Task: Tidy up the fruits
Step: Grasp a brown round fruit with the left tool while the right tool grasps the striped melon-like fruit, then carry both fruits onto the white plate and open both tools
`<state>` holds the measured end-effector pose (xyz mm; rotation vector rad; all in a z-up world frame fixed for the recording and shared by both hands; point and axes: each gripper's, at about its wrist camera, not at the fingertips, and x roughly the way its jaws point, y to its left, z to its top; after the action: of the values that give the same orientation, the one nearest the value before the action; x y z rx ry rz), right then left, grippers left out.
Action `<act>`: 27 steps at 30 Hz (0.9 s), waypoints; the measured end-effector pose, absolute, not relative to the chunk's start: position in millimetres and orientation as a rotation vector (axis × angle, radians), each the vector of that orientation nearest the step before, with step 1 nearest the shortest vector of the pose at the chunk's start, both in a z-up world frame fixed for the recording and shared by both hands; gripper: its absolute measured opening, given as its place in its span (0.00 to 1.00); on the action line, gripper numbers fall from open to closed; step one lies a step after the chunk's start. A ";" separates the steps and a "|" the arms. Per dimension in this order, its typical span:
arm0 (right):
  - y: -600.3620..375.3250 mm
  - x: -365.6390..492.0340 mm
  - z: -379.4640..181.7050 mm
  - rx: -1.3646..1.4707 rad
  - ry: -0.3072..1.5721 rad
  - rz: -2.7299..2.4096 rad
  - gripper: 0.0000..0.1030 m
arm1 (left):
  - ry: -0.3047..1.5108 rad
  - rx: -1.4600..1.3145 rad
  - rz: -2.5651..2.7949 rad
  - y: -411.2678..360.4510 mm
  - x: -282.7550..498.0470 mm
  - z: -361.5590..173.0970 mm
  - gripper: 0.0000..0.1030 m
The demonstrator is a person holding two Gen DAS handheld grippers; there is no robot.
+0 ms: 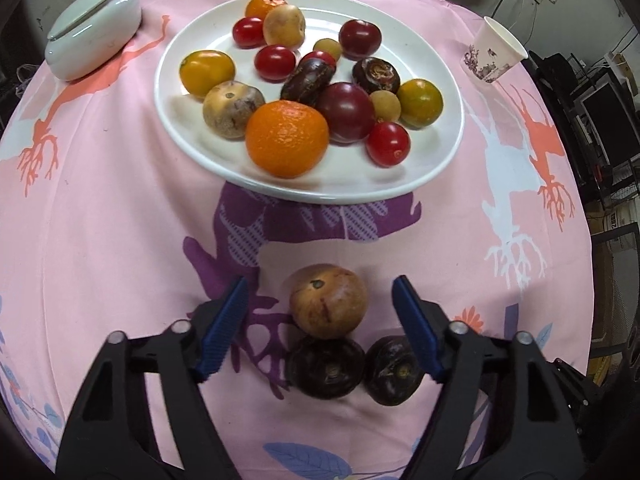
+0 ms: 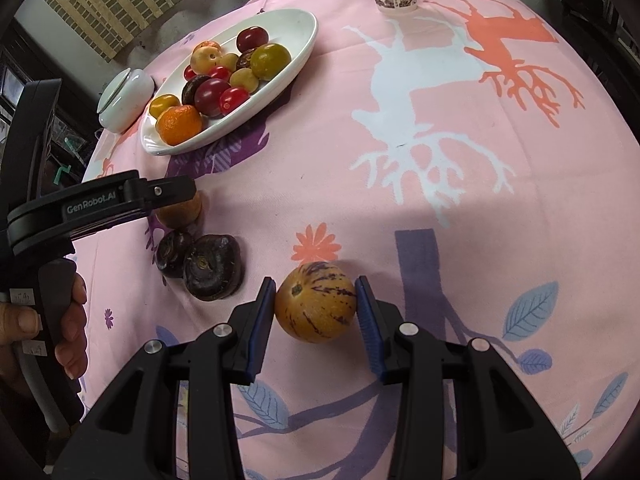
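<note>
A white plate [image 1: 420, 184] holds several mixed fruits: oranges, red tomatoes, dark plums, brown round fruits. On the cloth in front of it lie a brown round fruit [image 1: 328, 306] and two dark water chestnuts [image 1: 326, 366]. My left gripper [image 1: 320, 304] is open, its jaws on either side of the brown fruit without touching it. In the right wrist view, my right gripper [image 2: 316, 306] has its pads against a striped yellow-purple melon [image 2: 316, 308] resting on the cloth. The left gripper [image 2: 132, 196] and the plate [image 2: 280, 76] show there too.
A white lidded bowl [image 1: 92, 36] stands left of the plate. A paper cup [image 1: 494, 56] stands at the far right. The pink patterned tablecloth [image 1: 120, 200] covers the table. A hand [image 2: 60, 320] holds the left gripper's handle.
</note>
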<state>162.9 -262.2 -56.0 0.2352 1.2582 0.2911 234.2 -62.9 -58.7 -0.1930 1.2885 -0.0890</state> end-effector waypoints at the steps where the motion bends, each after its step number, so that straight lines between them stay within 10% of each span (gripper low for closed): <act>1: -262.0 163.0 -56.4 0.234 1.259 0.291 0.40 | 1.297 -0.190 -0.092 -64.2 234.4 -60.6 0.60; 12: -255.1 160.5 -57.3 0.222 1.270 0.307 0.40 | 1.296 -0.174 -0.088 -67.4 230.8 -65.1 0.40; 27: -253.2 163.2 -39.2 0.200 1.237 0.310 0.40 | 1.252 -0.208 -0.106 -45.2 206.6 -42.0 0.38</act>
<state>163.2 -253.2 -39.2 0.2005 1.2375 0.3098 206.6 -45.2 -42.0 -0.2075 1.2524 -0.1057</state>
